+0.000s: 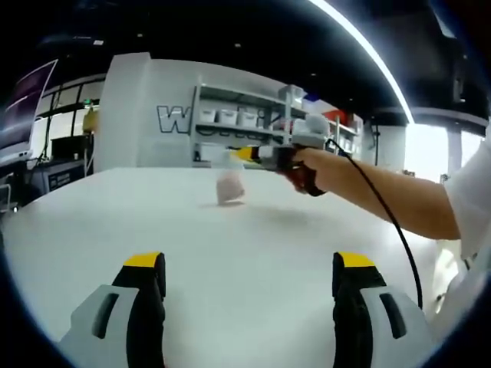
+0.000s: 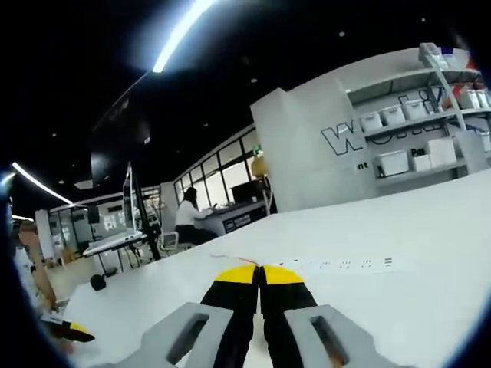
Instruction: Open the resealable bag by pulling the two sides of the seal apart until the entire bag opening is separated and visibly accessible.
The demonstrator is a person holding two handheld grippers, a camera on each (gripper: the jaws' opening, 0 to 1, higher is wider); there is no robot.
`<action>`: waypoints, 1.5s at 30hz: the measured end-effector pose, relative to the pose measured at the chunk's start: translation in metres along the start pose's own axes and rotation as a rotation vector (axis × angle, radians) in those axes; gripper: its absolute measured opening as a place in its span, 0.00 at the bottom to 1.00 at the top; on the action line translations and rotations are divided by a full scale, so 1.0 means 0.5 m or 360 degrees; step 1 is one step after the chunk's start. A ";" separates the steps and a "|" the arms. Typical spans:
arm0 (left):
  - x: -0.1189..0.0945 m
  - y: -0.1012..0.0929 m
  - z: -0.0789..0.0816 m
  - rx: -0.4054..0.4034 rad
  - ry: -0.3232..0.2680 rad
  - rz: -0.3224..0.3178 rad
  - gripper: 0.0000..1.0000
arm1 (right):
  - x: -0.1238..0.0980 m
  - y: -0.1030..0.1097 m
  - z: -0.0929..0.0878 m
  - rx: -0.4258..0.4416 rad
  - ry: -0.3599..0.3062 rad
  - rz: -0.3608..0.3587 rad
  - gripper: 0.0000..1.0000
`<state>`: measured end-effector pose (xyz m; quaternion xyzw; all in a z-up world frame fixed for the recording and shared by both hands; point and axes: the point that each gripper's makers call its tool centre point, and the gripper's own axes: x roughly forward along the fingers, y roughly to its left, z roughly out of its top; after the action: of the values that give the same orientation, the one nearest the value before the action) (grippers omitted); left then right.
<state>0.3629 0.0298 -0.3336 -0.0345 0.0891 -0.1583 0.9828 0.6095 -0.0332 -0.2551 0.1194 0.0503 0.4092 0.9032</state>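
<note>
The left gripper [image 1: 249, 280] waits low over the white table [image 1: 230, 245], jaws spread wide; it should take the free lip opposite and pull straight apart. Farther right, the right gripper [image 1: 257, 155], arm outstretched, pinches the hanging resealable bag [image 1: 229, 184] by its seal

2 gripper-mounted views, both low over the same white table

The left gripper view faces level across the table [image 1: 230, 253] toward a shelving unit [image 1: 253, 119], the right gripper [image 1: 244, 154] well ahead. The right gripper view sits nearer the table [image 2: 430, 253], rolled, sharing those shelves [image 2: 422, 130] and lettered wall [image 2: 345, 138].
</note>
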 end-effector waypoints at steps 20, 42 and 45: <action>0.000 -0.001 0.002 -0.0001 -0.0001 -0.0005 0.89 | -0.050 0.051 -0.005 0.0046 -0.0023 0.0031 0.00; -0.007 -0.009 0.007 0.0028 -0.0003 -0.0023 0.89 | -0.054 0.044 0.004 0.0113 -0.0059 0.0070 0.00; -0.013 -0.010 0.016 0.0047 -0.0014 -0.0017 0.89 | -0.057 0.040 0.007 0.0118 -0.0066 0.0072 0.00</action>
<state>0.3567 0.0277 -0.3244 -0.0210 0.0823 -0.1647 0.9827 0.5769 -0.0424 -0.2467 0.1624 0.0441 0.4249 0.8895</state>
